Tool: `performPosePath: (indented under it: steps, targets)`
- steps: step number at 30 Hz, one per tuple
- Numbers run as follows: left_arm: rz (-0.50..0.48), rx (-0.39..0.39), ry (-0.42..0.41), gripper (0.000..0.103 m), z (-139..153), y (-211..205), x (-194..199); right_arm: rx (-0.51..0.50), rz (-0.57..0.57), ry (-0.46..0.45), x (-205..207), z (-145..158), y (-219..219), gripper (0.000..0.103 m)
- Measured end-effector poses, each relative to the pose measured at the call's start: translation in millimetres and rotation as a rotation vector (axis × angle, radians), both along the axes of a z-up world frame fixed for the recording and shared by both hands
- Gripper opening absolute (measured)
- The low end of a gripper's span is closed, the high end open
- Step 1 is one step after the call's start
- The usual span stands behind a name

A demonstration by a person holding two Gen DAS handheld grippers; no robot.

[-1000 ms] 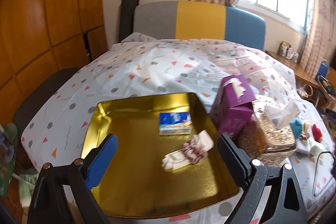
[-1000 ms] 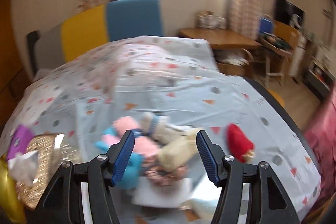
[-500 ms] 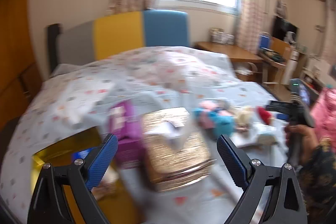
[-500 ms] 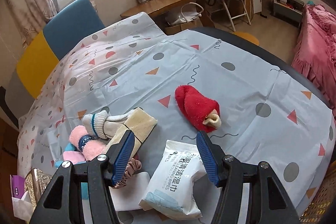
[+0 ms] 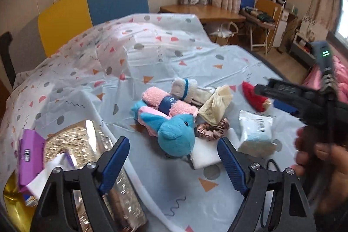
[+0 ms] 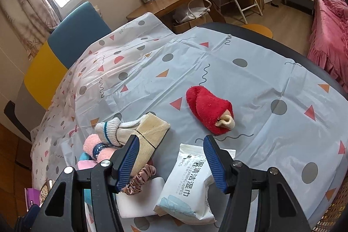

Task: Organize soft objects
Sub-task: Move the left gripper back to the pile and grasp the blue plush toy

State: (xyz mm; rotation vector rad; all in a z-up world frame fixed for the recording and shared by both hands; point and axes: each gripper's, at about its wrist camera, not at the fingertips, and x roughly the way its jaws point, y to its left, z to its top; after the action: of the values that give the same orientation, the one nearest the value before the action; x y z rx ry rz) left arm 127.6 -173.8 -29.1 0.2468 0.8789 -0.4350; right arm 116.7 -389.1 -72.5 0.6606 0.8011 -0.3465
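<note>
Left tongs (image 5: 173, 163), jaws just narrowing yet empty, hover by the blue plush (image 5: 176, 134); right tongs (image 6: 170, 161) gape above the wipes pack (image 6: 187, 188).

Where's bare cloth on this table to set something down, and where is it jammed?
Free: the tablecloth beyond and to the right of the red sock, out to the table's dark rim; also the cloth between the pile and the chairs. Crowded: blue plush, pink towel roll, scrunchie and wipes pack bunch together, touching.
</note>
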Motion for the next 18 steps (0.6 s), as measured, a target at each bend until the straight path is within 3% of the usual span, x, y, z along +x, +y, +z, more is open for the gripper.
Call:
performPosePath:
  steps: [6, 9, 10, 12, 13, 18]
  targets:
    - [0.041, 0.132, 0.048, 0.086, -46, -22, 34, 0.062, -0.011, -0.017, -2, -3, -6, 0.062]
    - [0.064, 0.111, 0.084, 0.086, -60, -23, 45, 0.089, -0.011, -0.022, -1, -5, -7, 0.062]
    - [0.059, 0.095, 0.095, 0.082, -63, -23, 47, 0.099, -0.009, -0.023, -1, -6, -8, 0.062]
    - [0.034, 0.083, 0.112, 0.053, -69, -27, 49, 0.109, -0.009, -0.022, 0, -8, -9, 0.062]
    - [0.026, 0.077, 0.124, 0.048, -72, -27, 50, 0.115, -0.009, -0.022, 1, -9, -9, 0.062]
    - [0.022, 0.018, 0.081, 0.042, -64, -16, 39, 0.215, -0.043, -0.051, -2, -18, -20, 0.062]
